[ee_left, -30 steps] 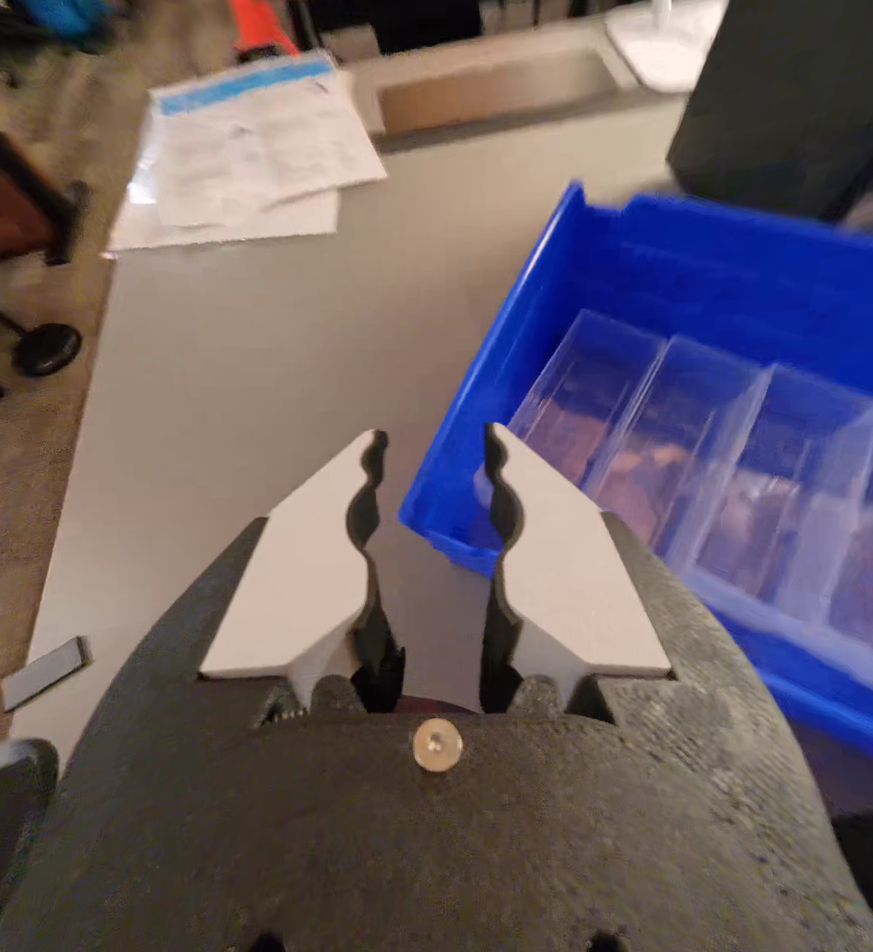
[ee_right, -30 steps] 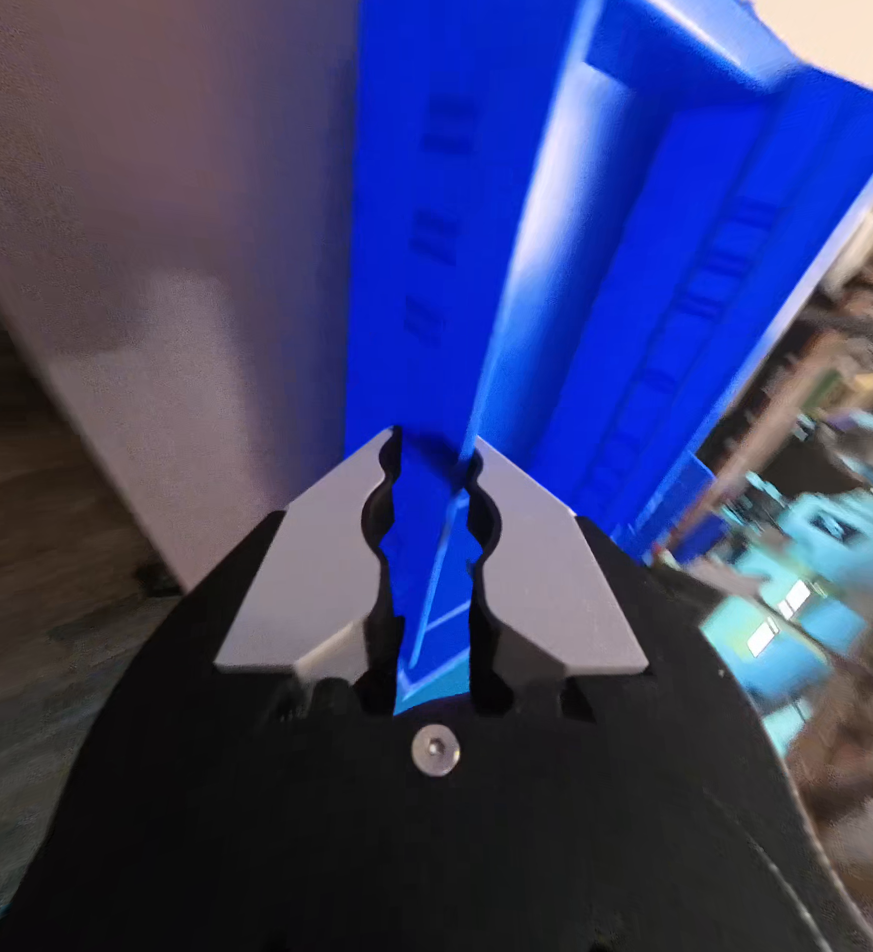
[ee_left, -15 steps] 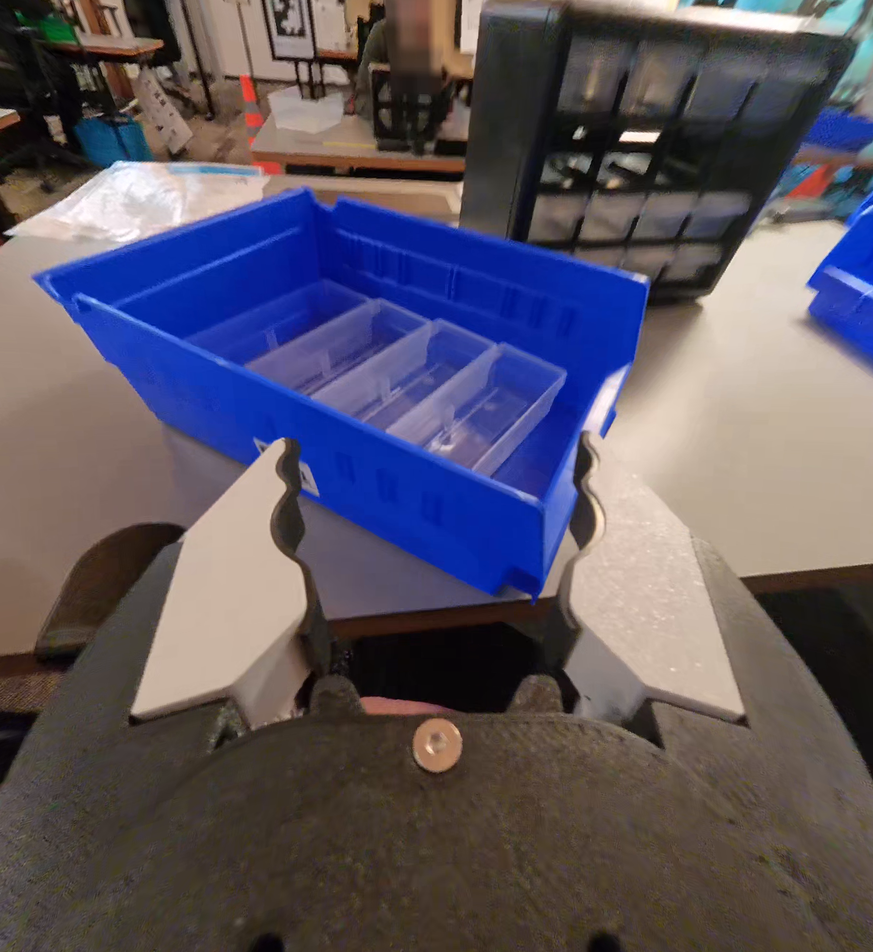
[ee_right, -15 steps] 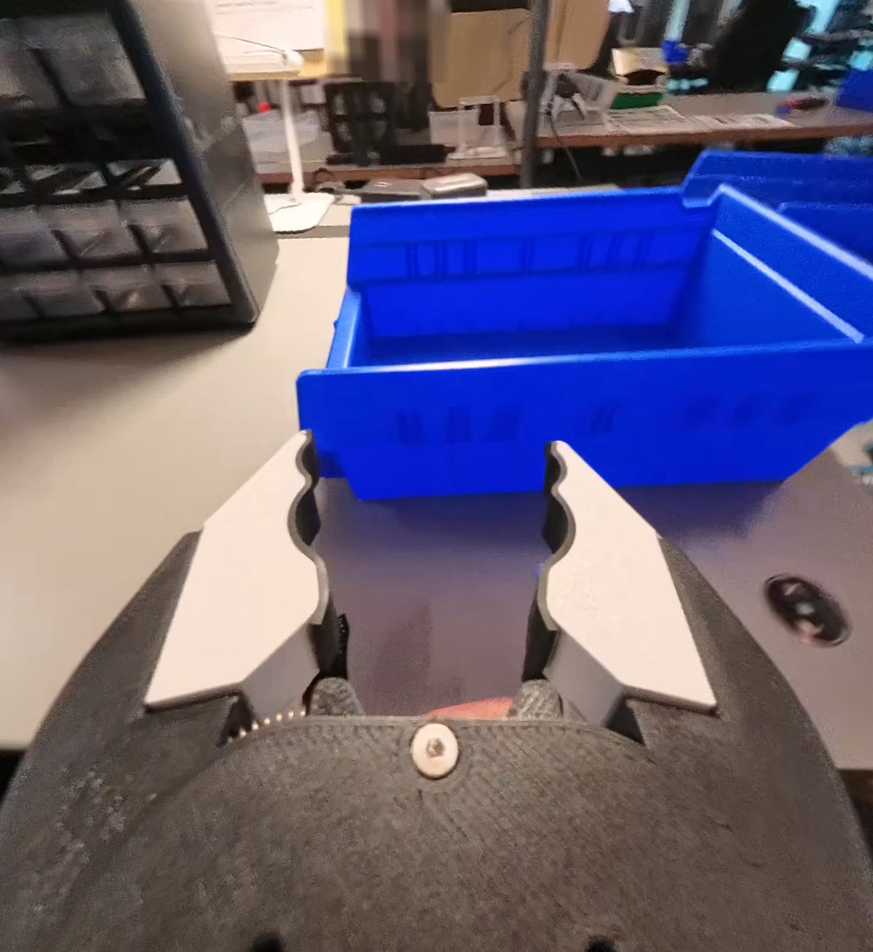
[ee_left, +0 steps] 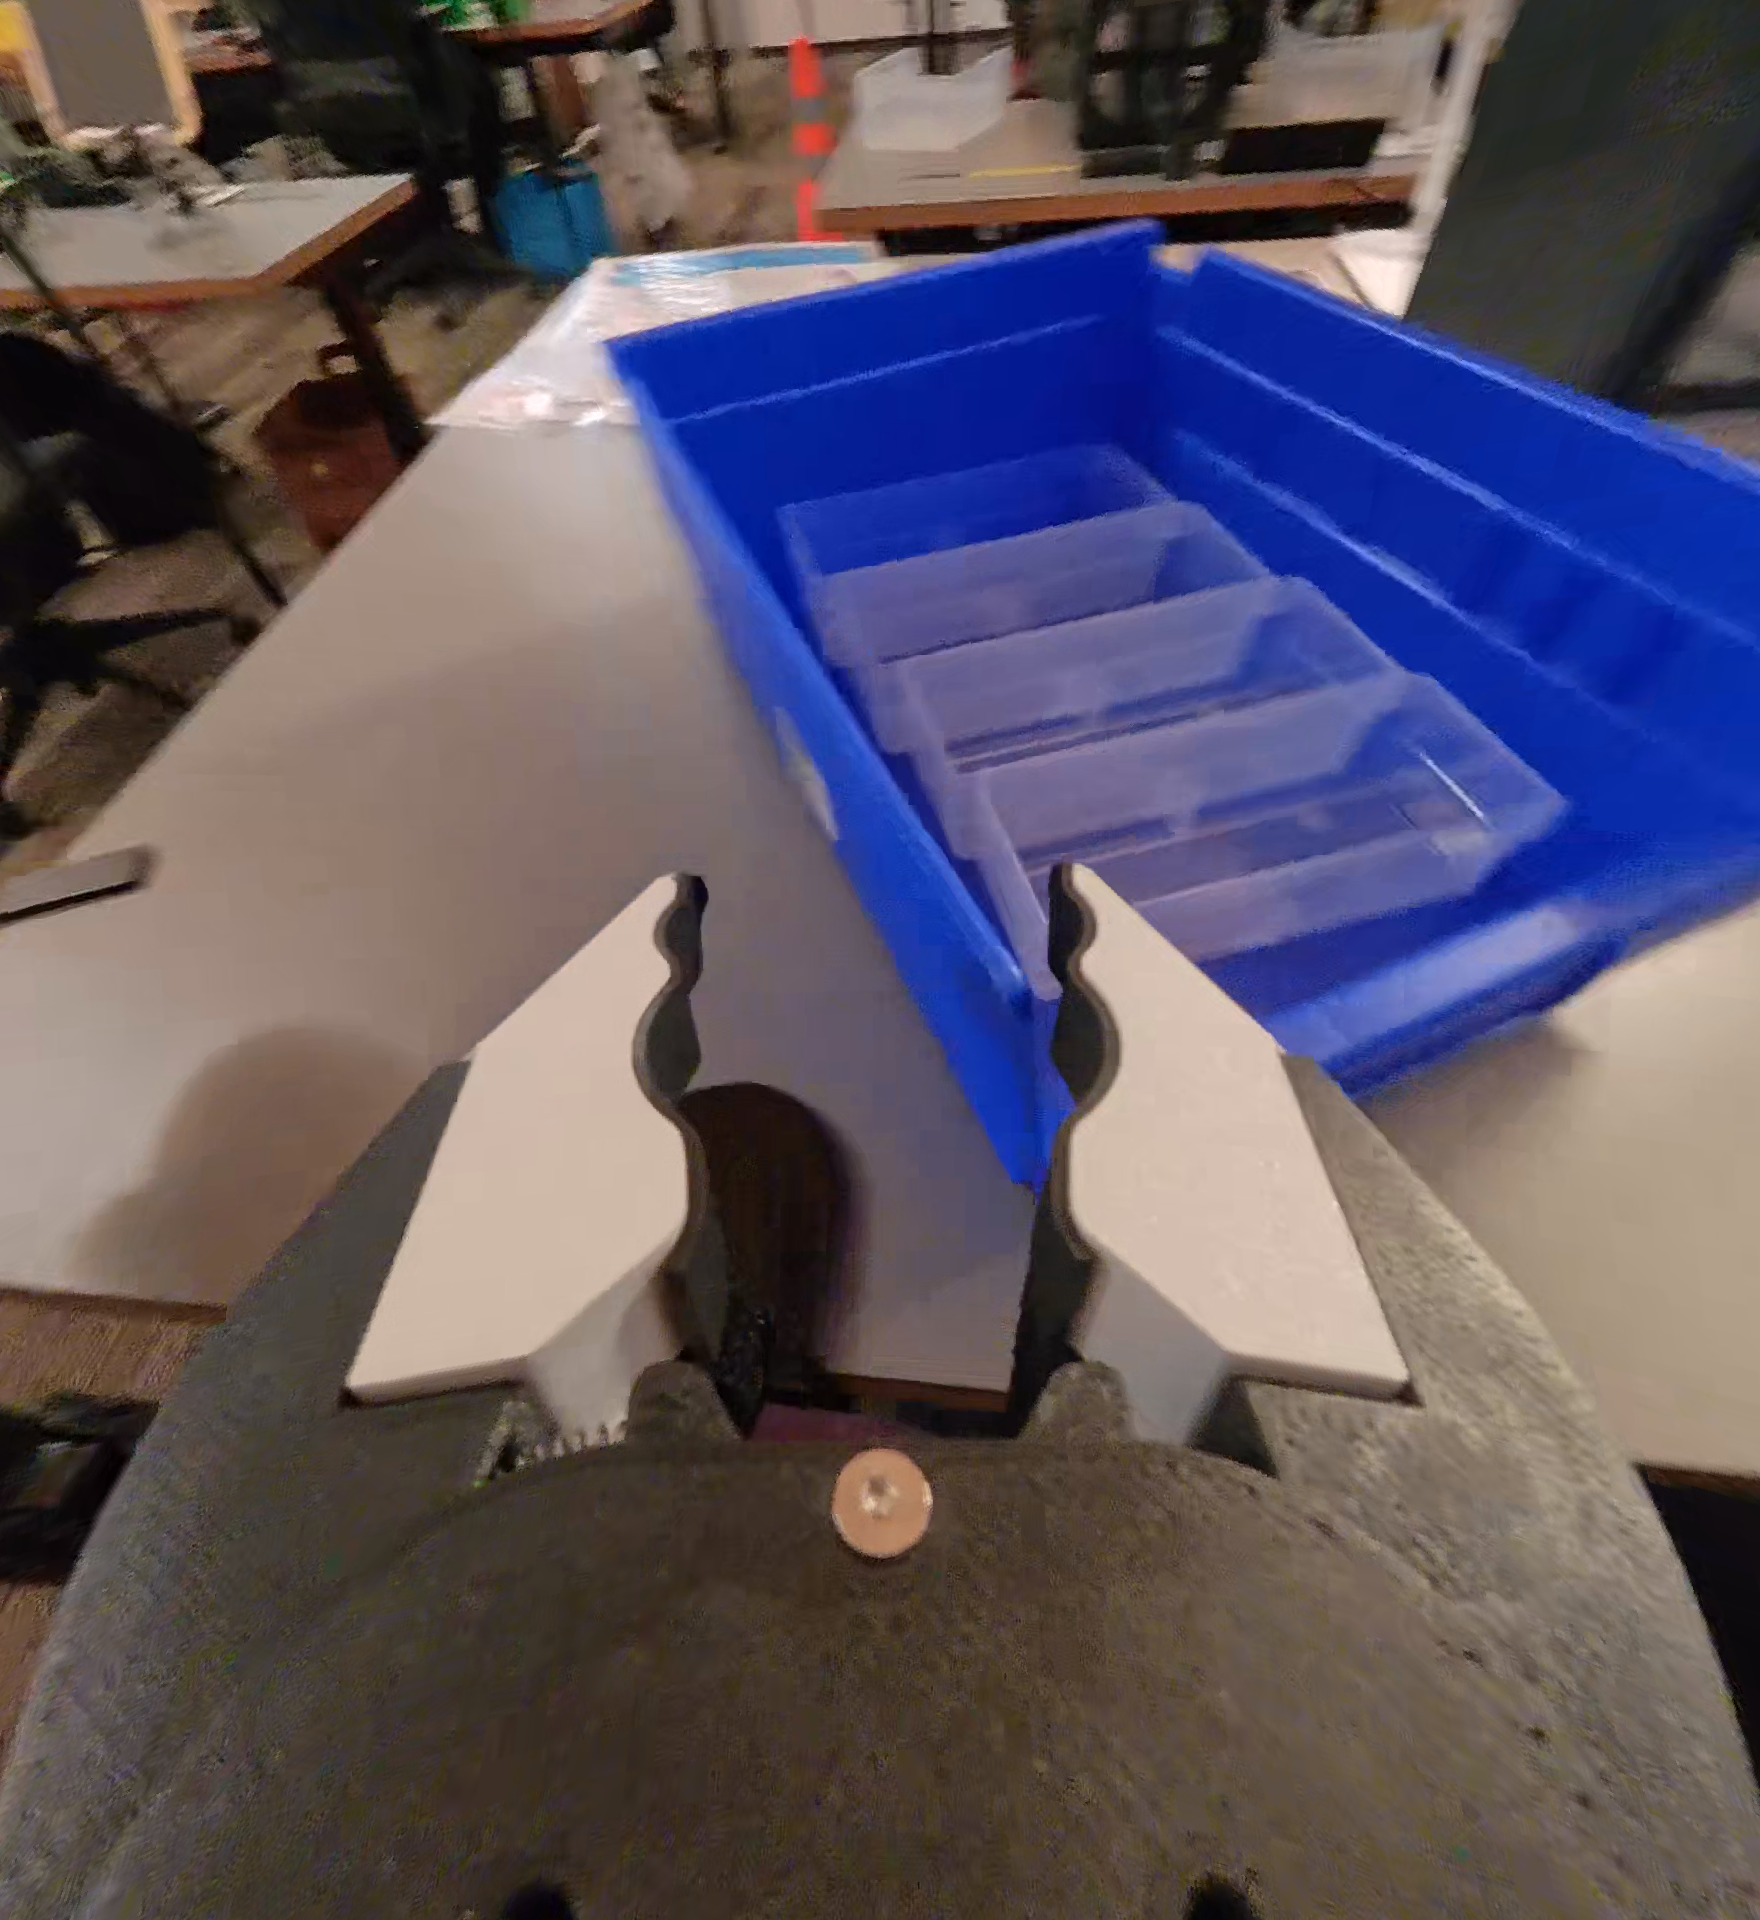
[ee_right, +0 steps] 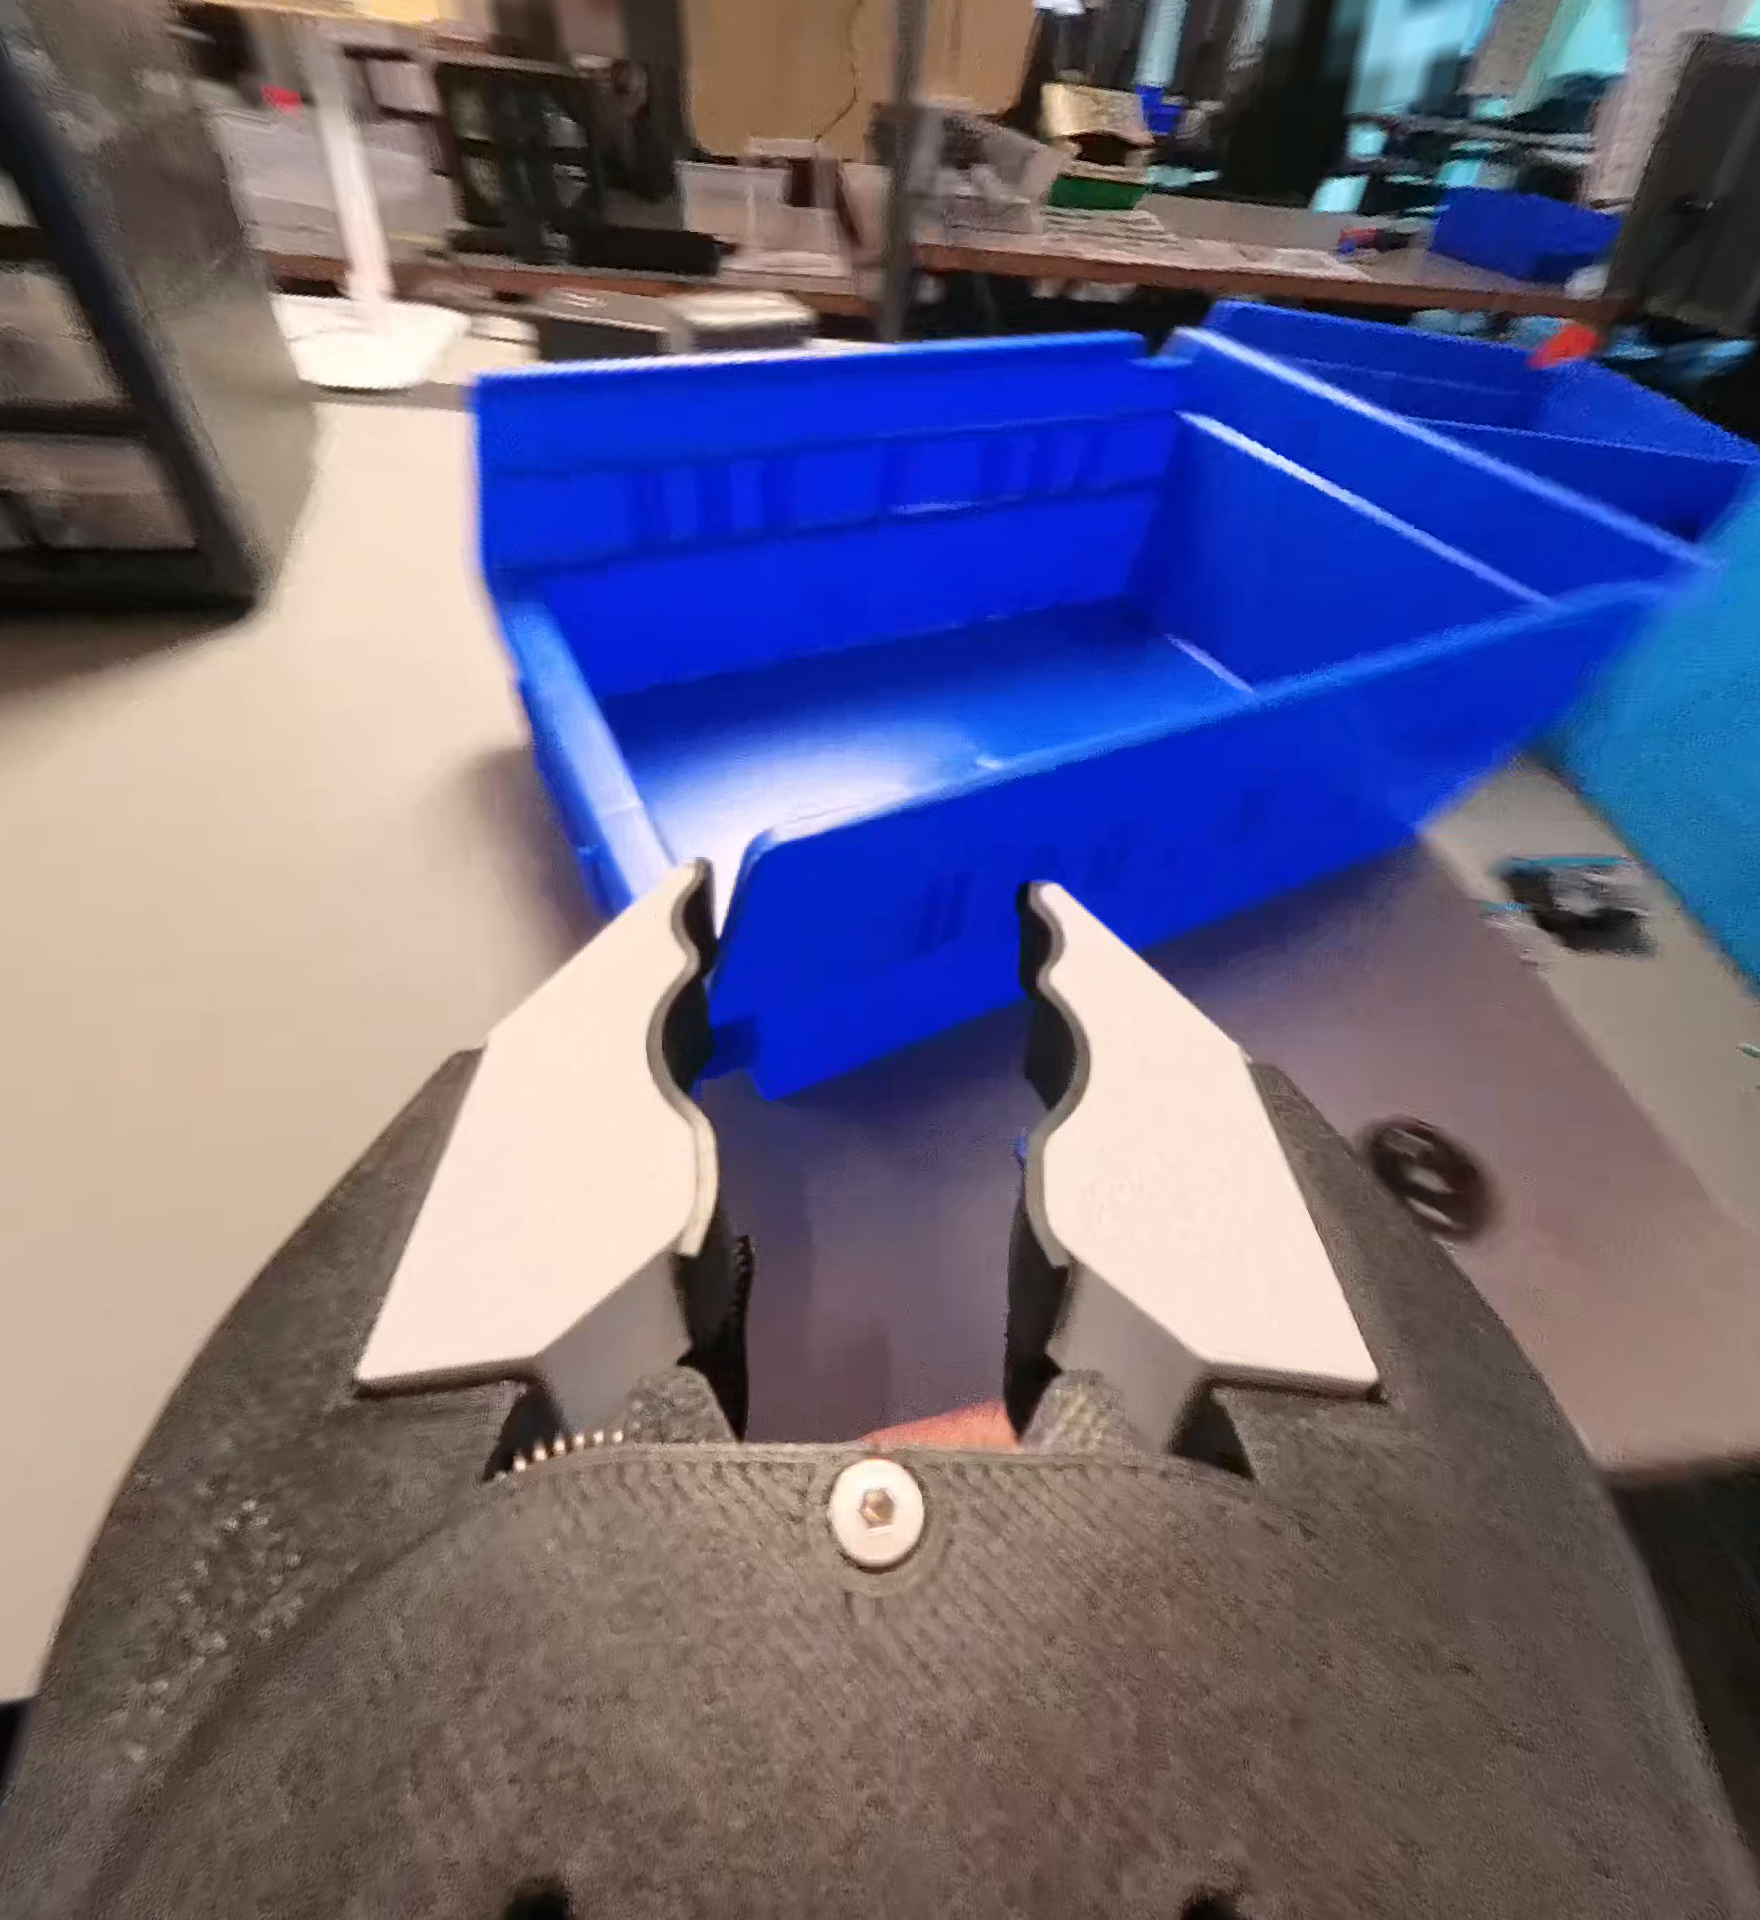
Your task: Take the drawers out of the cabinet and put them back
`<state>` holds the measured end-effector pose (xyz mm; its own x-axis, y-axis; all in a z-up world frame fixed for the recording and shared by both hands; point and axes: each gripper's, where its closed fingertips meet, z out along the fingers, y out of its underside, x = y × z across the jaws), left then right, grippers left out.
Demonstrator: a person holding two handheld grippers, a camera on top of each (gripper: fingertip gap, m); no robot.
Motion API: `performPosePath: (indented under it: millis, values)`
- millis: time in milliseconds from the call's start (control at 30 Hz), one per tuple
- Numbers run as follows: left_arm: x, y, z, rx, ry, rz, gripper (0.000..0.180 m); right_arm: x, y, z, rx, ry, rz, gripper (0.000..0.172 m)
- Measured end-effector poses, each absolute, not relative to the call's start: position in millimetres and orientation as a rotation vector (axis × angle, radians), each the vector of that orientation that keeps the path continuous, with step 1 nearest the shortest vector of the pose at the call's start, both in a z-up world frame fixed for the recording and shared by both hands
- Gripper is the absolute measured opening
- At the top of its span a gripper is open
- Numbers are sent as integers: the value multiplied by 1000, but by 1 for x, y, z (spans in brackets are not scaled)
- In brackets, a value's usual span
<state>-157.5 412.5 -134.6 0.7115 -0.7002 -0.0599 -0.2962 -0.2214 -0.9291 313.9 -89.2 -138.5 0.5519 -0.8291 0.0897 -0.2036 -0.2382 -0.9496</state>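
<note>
Several clear plastic drawers (ee_left: 1167,727) lie side by side in a blue bin (ee_left: 855,790) on the grey table (ee_left: 388,831). My left gripper (ee_left: 871,904) is open and empty just before the bin's near corner, touching nothing. In the right wrist view an empty blue bin (ee_right: 803,416) stands on the table (ee_right: 180,883). My right gripper (ee_right: 865,904) is open and empty in front of its near wall. The black drawer cabinet (ee_right: 76,416) stands at the far left, blurred. It also shows dark at the top right of the left wrist view (ee_left: 1603,187).
Papers in a clear sleeve (ee_left: 647,301) lie beyond the bin. A dark strip (ee_left: 76,883) lies near the table's left edge. A second blue bin (ee_right: 1427,416) stands behind the empty one. A black round piece (ee_right: 1427,1174) lies at the right. Other tables fill the background.
Both views have swung a lot between the frames. Both grippers' fingers stood narrow a second ago, opened wide, and now stand closer together, with nothing between the pads.
</note>
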Motion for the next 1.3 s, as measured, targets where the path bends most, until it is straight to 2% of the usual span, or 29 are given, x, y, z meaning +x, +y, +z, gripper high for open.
performPosePath:
  millis: [133, 233, 367, 500, 633, 667, 767, 800, 833, 933, 1133, 1167, 1233, 1300]
  values:
    - [-169, 413, -100, -1733, 712, -525, 71, 330, -178, -139, -1714, 1028, -971, 58]
    - [-134, 369, -84, -1621, 819, -672, 74, 315, -193, -124, -1629, 1036, -967, 62]
    - [-74, 324, -87, -1540, 976, -793, 76, 284, -132, -100, -1628, 849, -906, 63]
    - [-29, 321, -108, -1568, 1036, -734, 75, 284, -44, -103, -1703, 717, -777, 68]
    - [-8, 335, -131, -1607, 1074, -593, 53, 329, 7, -128, -1770, 817, -710, 78]
    - [-7, 337, -136, -1605, 1085, -571, 49, 340, 12, -135, -1790, 844, -711, 74]
    - [-8, 336, -138, -1579, 1103, -621, 28, 353, 6, -140, -1802, 858, -791, 32]
    - [-12, 337, -138, -1572, 1104, -620, 17, 350, 4, -139, -1810, 823, -782, 31]
    - [-16, 342, -138, -1567, 1094, -601, 15, 346, 1, -139, -1816, 800, -774, 30]
    - [-31, 359, -138, -1569, 1058, -565, 12, 334, -16, -138, -1833, 728, -783, 21]
    - [-47, 382, -137, -1605, 1017, -564, 8, 323, -38, -140, -1909, 667, -733, 18]
    - [-48, 384, -138, -1611, 1011, -566, 8, 322, -41, -139, -1923, 680, -742, 18]
    - [-49, 384, -138, -1618, 1010, -568, 8, 314, -47, -128, -1930, 707, -794, 31]
    - [-50, 383, -139, -1619, 1012, -560, 8, 302, -51, -98, -1896, 685, -954, 34]
